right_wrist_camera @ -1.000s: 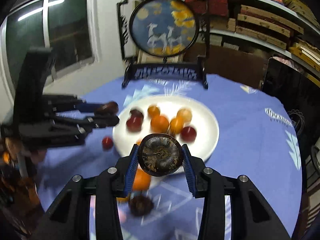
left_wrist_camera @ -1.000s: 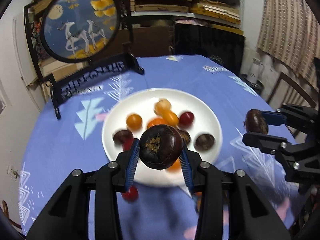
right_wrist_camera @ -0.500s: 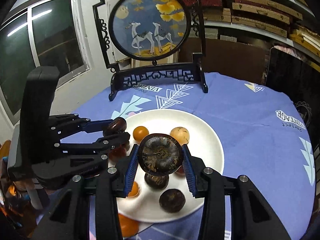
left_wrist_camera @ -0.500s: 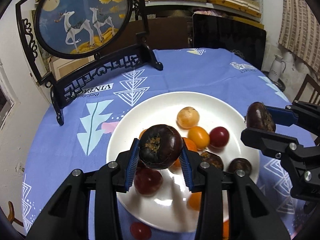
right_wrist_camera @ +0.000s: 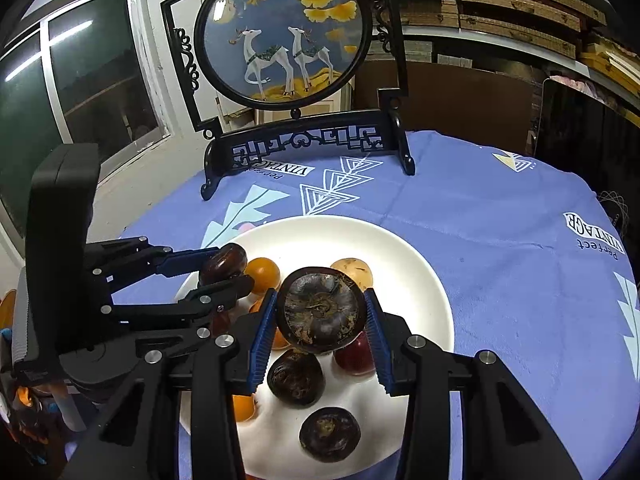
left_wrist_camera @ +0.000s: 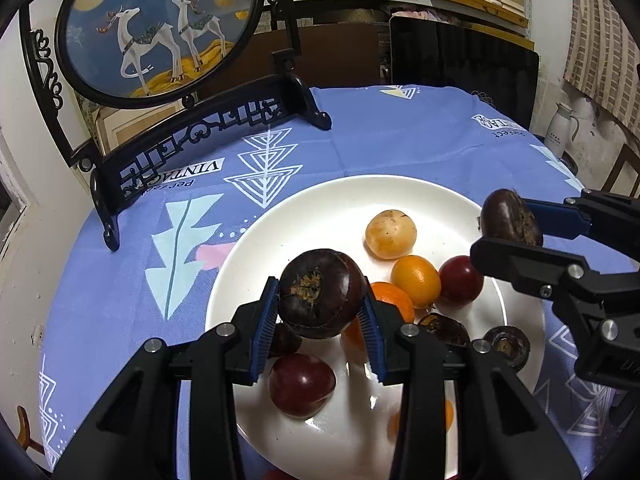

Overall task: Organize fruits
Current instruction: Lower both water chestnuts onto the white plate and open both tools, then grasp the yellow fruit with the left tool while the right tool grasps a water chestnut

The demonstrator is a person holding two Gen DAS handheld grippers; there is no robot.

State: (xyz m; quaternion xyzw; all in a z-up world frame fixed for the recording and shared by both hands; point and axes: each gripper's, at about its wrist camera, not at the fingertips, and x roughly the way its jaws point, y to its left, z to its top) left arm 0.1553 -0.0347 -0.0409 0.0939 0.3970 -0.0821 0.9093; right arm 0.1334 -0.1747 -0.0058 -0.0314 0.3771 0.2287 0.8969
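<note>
Both grippers have swung in from the tablecloth side and now hang over the white plate (left_wrist_camera: 320, 208), left gripper (left_wrist_camera: 320, 320) and right gripper (right_wrist_camera: 320, 322) each clenched on a dark water chestnut (left_wrist_camera: 320, 294), so drop-off looks next.

A white plate (left_wrist_camera: 320, 208) sits on a blue tablecloth (left_wrist_camera: 400, 132) (white triangle print), bearing orange and dark-red fruits (left_wrist_camera: 416, 280).

There was one white plate (left_wrist_camera: 320, 216) and one framed deer screen (left_wrist_camera: 160, 28). Five dark brown chestnuts (left_wrist_camera: 320, 296) showed in all. At least three orange fruits (left_wrist_camera: 416, 280), two red fruits (left_wrist_camera: 302, 384) and one tan fruit (left_wrist_camera: 390, 234) were counted too.
</note>
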